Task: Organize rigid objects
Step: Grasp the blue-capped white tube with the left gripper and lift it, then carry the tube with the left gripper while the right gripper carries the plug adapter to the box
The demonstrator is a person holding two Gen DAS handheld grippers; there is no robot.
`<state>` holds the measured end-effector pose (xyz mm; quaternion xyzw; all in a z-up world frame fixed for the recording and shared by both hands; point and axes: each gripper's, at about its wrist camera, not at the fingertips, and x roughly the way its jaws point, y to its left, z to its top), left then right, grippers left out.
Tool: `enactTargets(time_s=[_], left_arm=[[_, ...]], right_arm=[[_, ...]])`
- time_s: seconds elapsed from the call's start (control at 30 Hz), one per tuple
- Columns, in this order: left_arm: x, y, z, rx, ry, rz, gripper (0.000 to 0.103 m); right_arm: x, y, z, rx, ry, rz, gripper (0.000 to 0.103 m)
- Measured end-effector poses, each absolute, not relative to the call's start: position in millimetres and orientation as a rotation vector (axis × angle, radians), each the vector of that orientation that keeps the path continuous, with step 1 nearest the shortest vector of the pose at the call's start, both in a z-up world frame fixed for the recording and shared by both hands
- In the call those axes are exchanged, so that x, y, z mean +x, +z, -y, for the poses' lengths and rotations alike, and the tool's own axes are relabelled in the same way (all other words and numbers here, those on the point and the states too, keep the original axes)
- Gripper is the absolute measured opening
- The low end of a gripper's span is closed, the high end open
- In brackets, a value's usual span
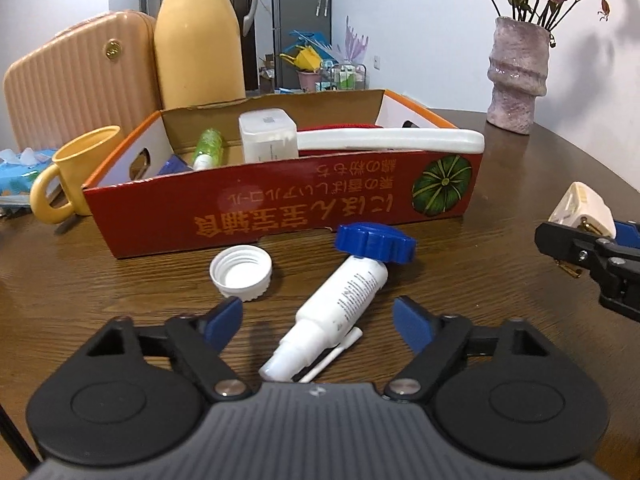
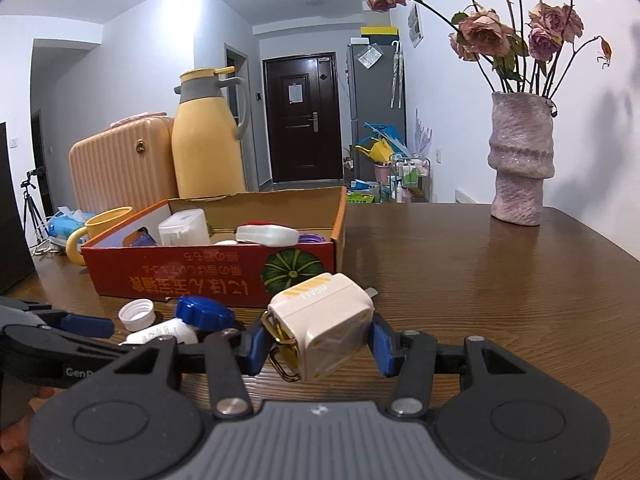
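**A:** What's in the cardboard box (image 1: pixel 256 216) right now?

**B:** Along its back wall stands a white rectangular container (image 1: pixel 269 135). Left of that lies a small green bottle (image 1: pixel 208 148) on its side, with something blue (image 1: pixel 173 166) just beside it – I cannot tell what. A long white piece (image 1: pixel 390 139) stretches across the right half, over something red (image 1: pixel 340 126). From the right wrist view a bit of purple (image 2: pixel 309 237) shows at the far end too.

**A:** And outside the box?

**B:** On the wooden table (image 1: pixel 460 264), just in front of the red wall, lie a white screw cap (image 1: pixel 241 274), open side up, and a white tube (image 1: pixel 332 308) with a blue knobbed cap (image 1: pixel 376 242). The tube lies flat, its narrow end toward the camera.

**A:** The grippers?

**B:** The left gripper (image 1: pixel 318 318) has its blue pads spread to either side of the tube, not touching it – nothing is held. The right gripper (image 2: pixel 316 344) is clamped on a white plug adapter (image 2: pixel 324 332), pads pressed on both sides, brass prongs sticking out at the left; it is held above the table, near the box's right front corner.

**A:** Other containers?

**B:** A yellow mug (image 1: pixel 72 176) touches the box's left end. Behind stand a yellow thermos jug (image 1: pixel 198 44) and a peach suitcase (image 1: pixel 76 84). The pink vase (image 1: pixel 516 80) of dried roses is well apart, at the right
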<state>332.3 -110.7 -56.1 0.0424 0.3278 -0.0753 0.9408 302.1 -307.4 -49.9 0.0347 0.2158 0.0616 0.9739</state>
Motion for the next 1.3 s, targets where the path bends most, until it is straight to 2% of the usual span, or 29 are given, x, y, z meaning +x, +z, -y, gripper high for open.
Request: enactTargets(time_s=[0.17, 0.2, 0.3, 0.4, 0.67, 1.3], left_arm=[[339.9, -59.2, 113.0, 0.082, -0.175, -0.687, 0.064], [342.0, -59.9, 113.7, 0.079, -0.183, -0.692, 0.054], [348.9, -63.5, 116.4, 0.075, -0.219, -0.717, 0.035], [348.7, -63.7, 117.8, 0.086, -0.239, -0.711, 0.028], [338.9, -58.8, 117.6, 0.094, -0.264, -0.698, 0.028], [293.5, -7.0, 82.2, -0.010, -0.206, -0.520, 0.028]], right_arm=[[303.0, -51.9, 310.2, 0.069, 0.115, -0.444, 0.050], [303.6, -52.2, 309.6, 0.067, 0.114, -0.446, 0.050], [305.4, -54.0, 308.4, 0.060, 0.112, -0.454, 0.050], [307.1, -55.5, 308.6, 0.058, 0.110, -0.459, 0.050], [305.1, -56.4, 305.5, 0.044, 0.114, -0.453, 0.050], [283.8, -42.4, 283.5, 0.108, 0.151, -0.363, 0.050]])
